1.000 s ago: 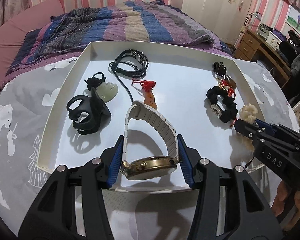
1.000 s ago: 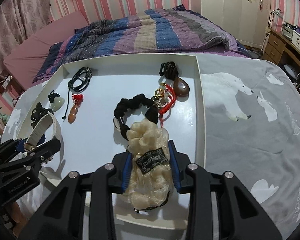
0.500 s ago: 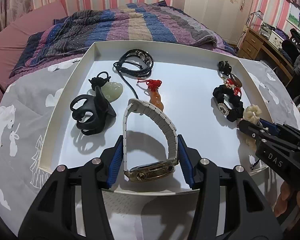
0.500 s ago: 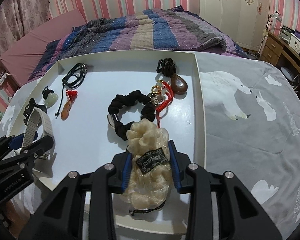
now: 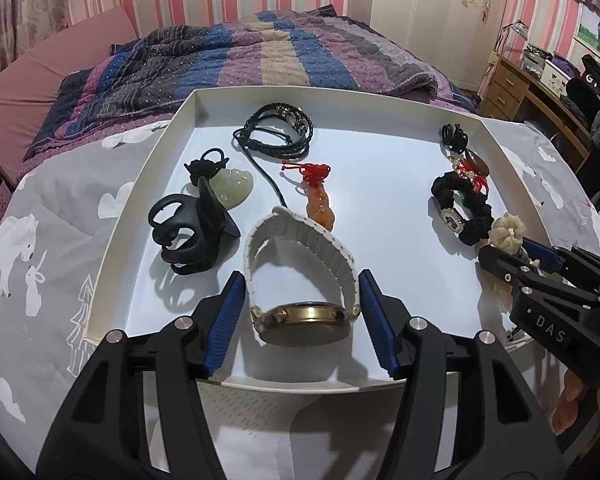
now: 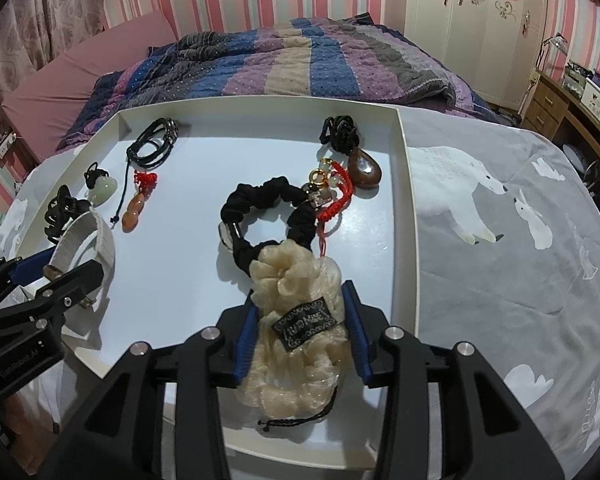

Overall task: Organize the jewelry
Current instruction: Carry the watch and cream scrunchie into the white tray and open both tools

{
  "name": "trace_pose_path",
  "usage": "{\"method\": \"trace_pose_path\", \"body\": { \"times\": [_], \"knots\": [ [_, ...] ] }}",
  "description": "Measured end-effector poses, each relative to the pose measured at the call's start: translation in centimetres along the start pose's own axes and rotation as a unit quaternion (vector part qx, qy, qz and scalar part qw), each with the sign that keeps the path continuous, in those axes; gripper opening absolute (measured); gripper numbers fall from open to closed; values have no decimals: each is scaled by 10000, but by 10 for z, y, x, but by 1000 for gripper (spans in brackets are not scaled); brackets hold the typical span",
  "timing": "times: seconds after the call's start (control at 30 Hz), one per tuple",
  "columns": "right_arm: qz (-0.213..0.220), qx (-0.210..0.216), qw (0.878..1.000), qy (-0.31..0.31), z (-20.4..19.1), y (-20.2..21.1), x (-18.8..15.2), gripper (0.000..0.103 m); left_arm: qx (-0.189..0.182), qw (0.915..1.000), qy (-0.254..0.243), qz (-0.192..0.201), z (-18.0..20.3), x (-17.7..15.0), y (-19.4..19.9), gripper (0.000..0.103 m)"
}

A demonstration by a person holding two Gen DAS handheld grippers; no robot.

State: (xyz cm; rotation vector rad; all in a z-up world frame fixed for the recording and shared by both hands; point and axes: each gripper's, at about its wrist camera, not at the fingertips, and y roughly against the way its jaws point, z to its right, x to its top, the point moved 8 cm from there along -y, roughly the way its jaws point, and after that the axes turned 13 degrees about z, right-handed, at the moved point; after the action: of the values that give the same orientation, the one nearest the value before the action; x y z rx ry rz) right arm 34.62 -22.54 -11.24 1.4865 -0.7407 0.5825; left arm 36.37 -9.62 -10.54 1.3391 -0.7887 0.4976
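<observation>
Left wrist view: my left gripper (image 5: pixel 302 316) has just been spreading, pads clear of the gold-cased, white-banded watch (image 5: pixel 302 280) between them on the white tray (image 5: pixel 140 200), band looping away.

Left wrist view: close, angled down over white tray (image 5: pixel 140 196) near-left edge, facing bed (image 5: pixel 260 56). Right wrist view: same tilt, near-right edge. Both share tray, bed; each catches other gripper at frame edge.
</observation>
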Motion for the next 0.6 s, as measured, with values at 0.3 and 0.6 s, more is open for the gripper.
{"method": "trace_pose_path", "body": {
  "times": [0.3,0.6],
  "knots": [
    [95,137,9998,-112,-1,12,8,60,17,9998,-30,203,0,9,15,72],
    [366,51,9993,-96,0,27,21,78,274,9979,88,576,-17,28,39,94]
  ]
}}
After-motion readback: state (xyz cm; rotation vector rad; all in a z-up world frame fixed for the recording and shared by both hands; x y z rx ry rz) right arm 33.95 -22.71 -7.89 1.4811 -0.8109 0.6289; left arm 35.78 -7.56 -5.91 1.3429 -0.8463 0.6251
